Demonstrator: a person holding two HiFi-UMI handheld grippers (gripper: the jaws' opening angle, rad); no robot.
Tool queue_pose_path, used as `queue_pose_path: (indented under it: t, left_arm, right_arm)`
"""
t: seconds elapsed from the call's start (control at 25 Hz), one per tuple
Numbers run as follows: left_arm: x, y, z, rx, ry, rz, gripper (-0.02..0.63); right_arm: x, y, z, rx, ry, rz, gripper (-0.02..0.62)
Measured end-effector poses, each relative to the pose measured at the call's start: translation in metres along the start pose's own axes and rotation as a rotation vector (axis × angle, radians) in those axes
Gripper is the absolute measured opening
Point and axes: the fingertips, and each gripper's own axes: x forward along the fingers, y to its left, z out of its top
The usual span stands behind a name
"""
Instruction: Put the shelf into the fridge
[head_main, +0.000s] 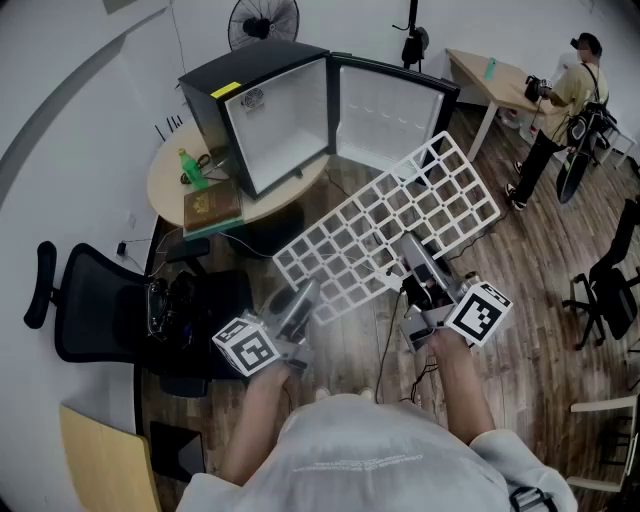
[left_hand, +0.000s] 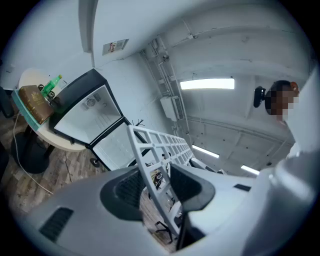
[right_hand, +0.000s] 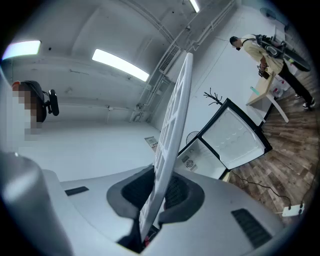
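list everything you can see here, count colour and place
shelf: 1, white, held up before the fridge
fridge: 1, black, door open, on round table
round table: 1, beige, left
bottle: 1, green, on table
office chair: 1, black, lower left
fan: 1, black, behind fridge
desk: 1, beige, far right, person beside it
left gripper: 1, grey, open around shelf edge
right gripper: 1, grey, shut on shelf
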Motion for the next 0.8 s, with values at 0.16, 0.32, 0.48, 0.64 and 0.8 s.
queue_pose_path:
  t: [0.16, 0.32, 0.48, 0.64, 0.8]
  left_arm:
    - [0.005, -0.004, 0.002, 0.010, -0.002, -0.009, 0.144]
    - [0.009, -0.005, 0.001, 0.013, -0.004, -0.013, 0.144]
    - [0.013, -0.007, -0.002, 0.013, -0.011, -0.011, 0.144]
    - [0.023, -0.006, -0.006, 0.027, -0.016, -0.001, 0.144]
    - [0.035, -0.005, -0.014, 0.038, -0.012, 0.017, 0.144]
  right_arm:
    - [-0.002, 0.000, 0.007, -0.009, -0.007, -0.002, 0.046]
    - [-0.005, -0.001, 0.011, -0.027, -0.010, -0.002, 0.046]
    - [-0.007, -0.006, 0.014, -0.036, 0.001, -0.001, 0.046]
    - [-0.007, -0.020, 0.018, -0.053, 0.021, -0.009, 0.058]
    - [-0.010, -0.037, 0.023, -0.036, 0.033, 0.002, 0.059]
